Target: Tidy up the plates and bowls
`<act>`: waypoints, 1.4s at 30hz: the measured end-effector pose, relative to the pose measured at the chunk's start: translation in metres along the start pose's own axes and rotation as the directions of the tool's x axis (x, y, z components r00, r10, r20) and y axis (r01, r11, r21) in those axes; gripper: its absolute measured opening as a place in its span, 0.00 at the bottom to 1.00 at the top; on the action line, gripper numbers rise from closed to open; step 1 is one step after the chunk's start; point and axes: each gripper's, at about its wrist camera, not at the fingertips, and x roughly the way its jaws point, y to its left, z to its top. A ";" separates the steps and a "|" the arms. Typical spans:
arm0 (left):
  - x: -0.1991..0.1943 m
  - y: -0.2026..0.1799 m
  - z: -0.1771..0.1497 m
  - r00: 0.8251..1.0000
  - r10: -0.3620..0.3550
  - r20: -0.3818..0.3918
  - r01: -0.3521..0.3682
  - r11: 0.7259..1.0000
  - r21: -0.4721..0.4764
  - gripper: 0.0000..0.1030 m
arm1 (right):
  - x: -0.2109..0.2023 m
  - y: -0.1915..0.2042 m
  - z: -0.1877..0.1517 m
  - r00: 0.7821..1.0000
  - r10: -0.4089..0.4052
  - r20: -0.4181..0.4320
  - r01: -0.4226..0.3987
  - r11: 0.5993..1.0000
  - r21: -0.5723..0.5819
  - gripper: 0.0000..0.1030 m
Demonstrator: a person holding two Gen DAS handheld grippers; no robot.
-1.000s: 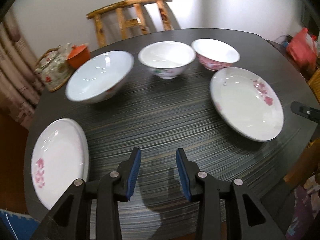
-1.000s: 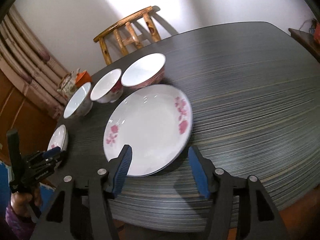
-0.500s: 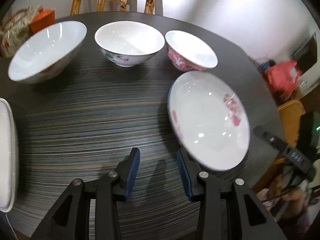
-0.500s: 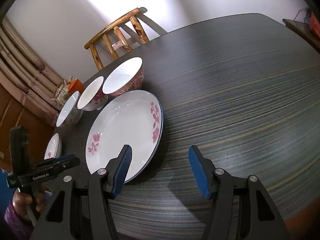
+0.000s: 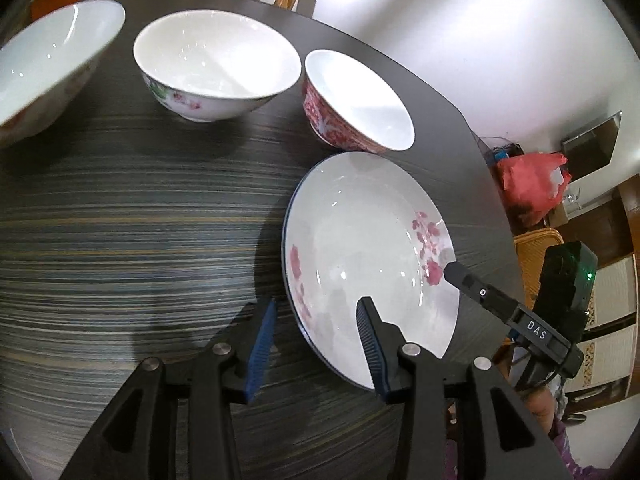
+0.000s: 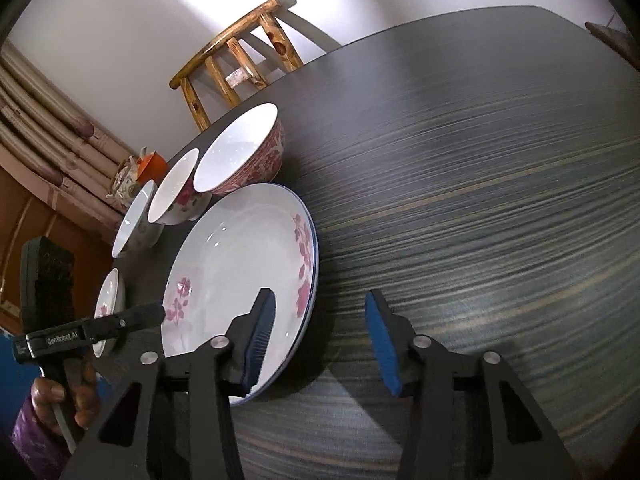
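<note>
The plate (image 5: 360,256) lies flat on our table (image 5: 140,248), its near rim between the spread fingers of our left gripper (image 5: 316,344). Our right gripper (image 6: 320,340), also spread, straddles its other edge. Three bowls (image 5: 216,64) stand beyond.

A big round dark bench (image 5: 132,216) with thin stripes fills most of both views. Behind its far edge stands a yellow-brown wooden chair (image 6: 236,68) against a plain white wall (image 5: 480,40). Near the chair, at the bench's edge, sits a small orange box (image 6: 153,164) beside a flowery cloth bundle (image 6: 126,182). Long pale folded curtains (image 6: 44,120) hang down on that side. On the other side of the bench a red plastic bag (image 5: 530,184) lies low by the wall, with a woven tan chair (image 5: 532,248) just in front of it.
</note>
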 end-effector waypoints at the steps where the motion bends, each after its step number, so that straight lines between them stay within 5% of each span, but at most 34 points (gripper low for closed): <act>1: 0.001 0.001 0.001 1.000 -0.006 -0.003 0.006 1.000 -0.006 0.41 | 0.002 0.000 0.001 1.000 0.008 -0.004 -0.008 1.000 0.003 0.43; 10: 0.010 -0.005 0.004 1.000 0.016 -0.004 -0.016 1.000 0.025 0.40 | 0.011 0.001 0.010 1.000 0.008 -0.011 -0.008 1.000 -0.015 0.38; 15: 0.012 -0.008 0.000 0.995 0.103 0.003 -0.103 0.991 0.083 0.13 | 0.015 0.003 0.014 1.000 0.001 -0.022 -0.001 1.000 -0.030 0.32; 19: 0.011 -0.008 -0.003 0.993 0.117 0.018 -0.118 0.990 0.076 0.13 | 0.021 0.008 0.014 0.999 -0.012 -0.043 0.009 0.998 -0.055 0.13; 42: -0.049 0.006 -0.069 0.980 0.178 0.088 -0.179 0.984 0.005 0.13 | 0.006 0.046 -0.036 0.993 0.054 -0.102 -0.062 0.995 -0.082 0.11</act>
